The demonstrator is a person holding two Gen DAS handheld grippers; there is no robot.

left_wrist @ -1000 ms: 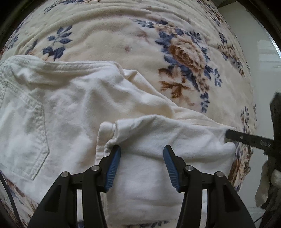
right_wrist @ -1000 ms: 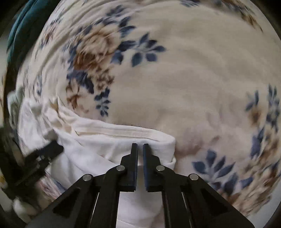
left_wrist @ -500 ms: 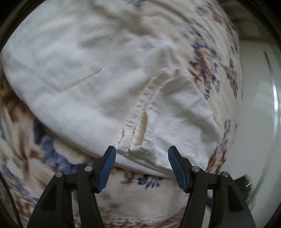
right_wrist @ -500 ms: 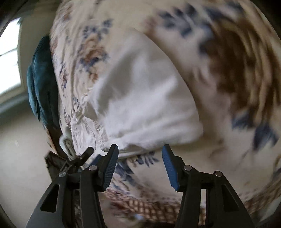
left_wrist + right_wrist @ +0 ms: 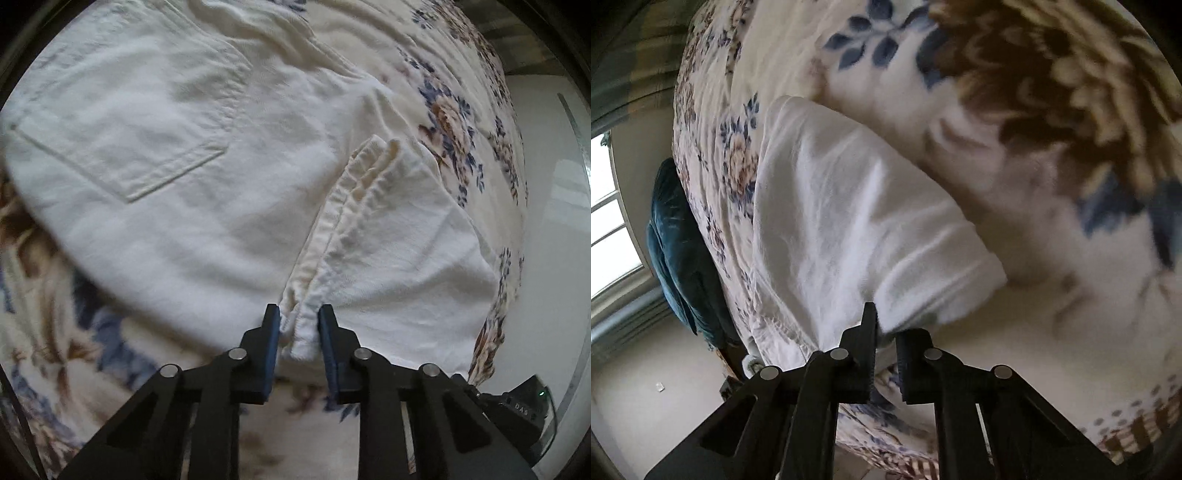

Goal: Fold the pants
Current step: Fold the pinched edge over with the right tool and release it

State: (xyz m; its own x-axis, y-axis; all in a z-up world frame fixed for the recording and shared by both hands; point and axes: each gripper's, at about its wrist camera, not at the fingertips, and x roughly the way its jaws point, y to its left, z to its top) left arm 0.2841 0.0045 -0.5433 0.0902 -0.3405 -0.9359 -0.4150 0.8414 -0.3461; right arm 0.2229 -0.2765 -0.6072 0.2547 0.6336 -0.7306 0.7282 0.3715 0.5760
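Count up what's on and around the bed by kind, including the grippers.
White pants: 1
Floral blanket: 1
Teal cushion beside the bed: 1
Grippers: 2, the left gripper and the right gripper, each with fingers closing on a pants edge
Total: 5

Left hand-held gripper (image 5: 295, 328) closing, angled steeply down, right hand-held gripper (image 5: 885, 332) closing, tilted down

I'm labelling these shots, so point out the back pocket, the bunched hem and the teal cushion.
back pocket (image 5: 125, 122), left wrist view, middle of the patch.
bunched hem (image 5: 343, 221), left wrist view, its gathered ridge.
teal cushion (image 5: 683, 254), right wrist view, its side.
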